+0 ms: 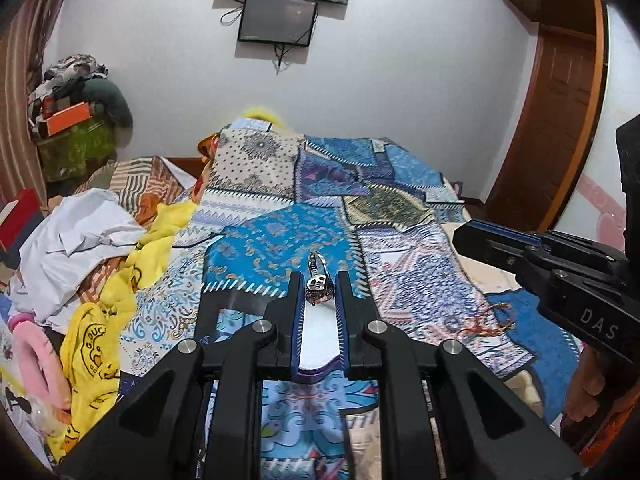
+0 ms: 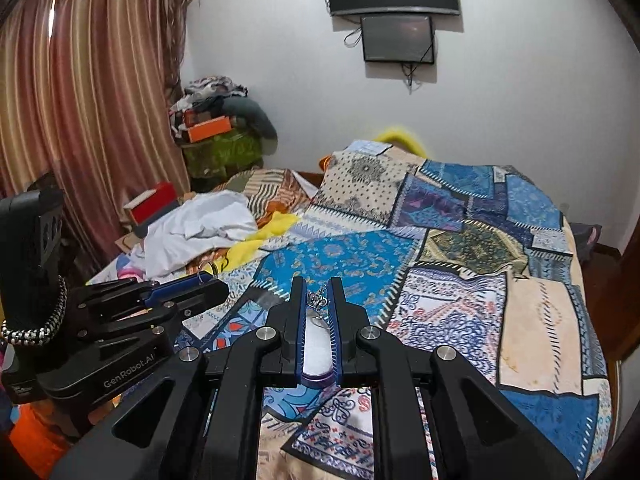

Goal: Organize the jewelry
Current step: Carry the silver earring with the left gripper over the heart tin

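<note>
My left gripper (image 1: 319, 280) is shut on a silver ring (image 1: 318, 286) with a dark ornate head, pinched between the blue pads above the patchwork bedspread (image 1: 280, 236). My right gripper (image 2: 317, 286) is shut on a small silver crown-shaped piece (image 2: 318, 301), also held over the bedspread (image 2: 352, 256). Each gripper shows in the other's view: the right gripper (image 1: 464, 236) comes in from the right edge, and the left gripper (image 2: 218, 286) from the left with the ring (image 2: 208, 270) at its tip. The two grippers are side by side and apart.
A heap of white, yellow and pink clothes (image 1: 92, 264) covers the bed's left side beside a red box (image 2: 154, 206). A red-and-yellow thread (image 1: 488, 316) lies on the cover at right. Curtain (image 2: 88, 100) at left, wooden door (image 1: 560, 112) at right, screens (image 1: 278, 20) on the wall.
</note>
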A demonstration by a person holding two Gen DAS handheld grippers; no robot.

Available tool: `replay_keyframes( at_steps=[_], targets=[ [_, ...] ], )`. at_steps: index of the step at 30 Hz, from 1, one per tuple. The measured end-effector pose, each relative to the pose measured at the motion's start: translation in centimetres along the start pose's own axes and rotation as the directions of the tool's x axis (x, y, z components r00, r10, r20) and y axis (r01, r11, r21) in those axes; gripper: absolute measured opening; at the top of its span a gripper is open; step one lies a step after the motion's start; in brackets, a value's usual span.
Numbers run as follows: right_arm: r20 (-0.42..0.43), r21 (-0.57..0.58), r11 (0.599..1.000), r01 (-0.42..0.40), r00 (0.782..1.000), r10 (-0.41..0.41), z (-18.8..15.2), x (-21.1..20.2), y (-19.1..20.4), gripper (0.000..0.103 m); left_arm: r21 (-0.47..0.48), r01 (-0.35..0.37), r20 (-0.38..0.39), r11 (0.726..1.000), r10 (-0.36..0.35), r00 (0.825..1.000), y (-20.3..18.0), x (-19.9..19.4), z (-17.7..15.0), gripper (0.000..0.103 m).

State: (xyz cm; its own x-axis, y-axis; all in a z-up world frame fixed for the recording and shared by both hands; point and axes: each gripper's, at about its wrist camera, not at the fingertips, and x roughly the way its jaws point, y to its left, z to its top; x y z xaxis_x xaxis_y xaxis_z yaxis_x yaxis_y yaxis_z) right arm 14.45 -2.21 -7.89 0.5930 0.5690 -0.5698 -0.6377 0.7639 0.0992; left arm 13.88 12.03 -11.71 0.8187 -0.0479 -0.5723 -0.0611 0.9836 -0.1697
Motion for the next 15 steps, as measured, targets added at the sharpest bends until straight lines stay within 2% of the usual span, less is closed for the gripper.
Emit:
replay_keyframes(
  at_steps=[9, 15],
  targets=[
    [-0.110, 0.001, 1.000, -0.025, 0.994, 0.025, -0.8, 4.3, 0.3, 0.009, -0.013, -0.005, -0.086, 1.000, 0.004, 0.996, 2.0, 3.4, -1.5, 0.014],
    [-0.195, 0.021, 0.998, -0.060, 0.979, 0.063, -1.6, 7.2, 0.2, 0.009, -0.019, 0.013, -0.159, 1.000, -0.016, 0.987, 2.7, 5.9, -2.9, 0.014]
  ],
)
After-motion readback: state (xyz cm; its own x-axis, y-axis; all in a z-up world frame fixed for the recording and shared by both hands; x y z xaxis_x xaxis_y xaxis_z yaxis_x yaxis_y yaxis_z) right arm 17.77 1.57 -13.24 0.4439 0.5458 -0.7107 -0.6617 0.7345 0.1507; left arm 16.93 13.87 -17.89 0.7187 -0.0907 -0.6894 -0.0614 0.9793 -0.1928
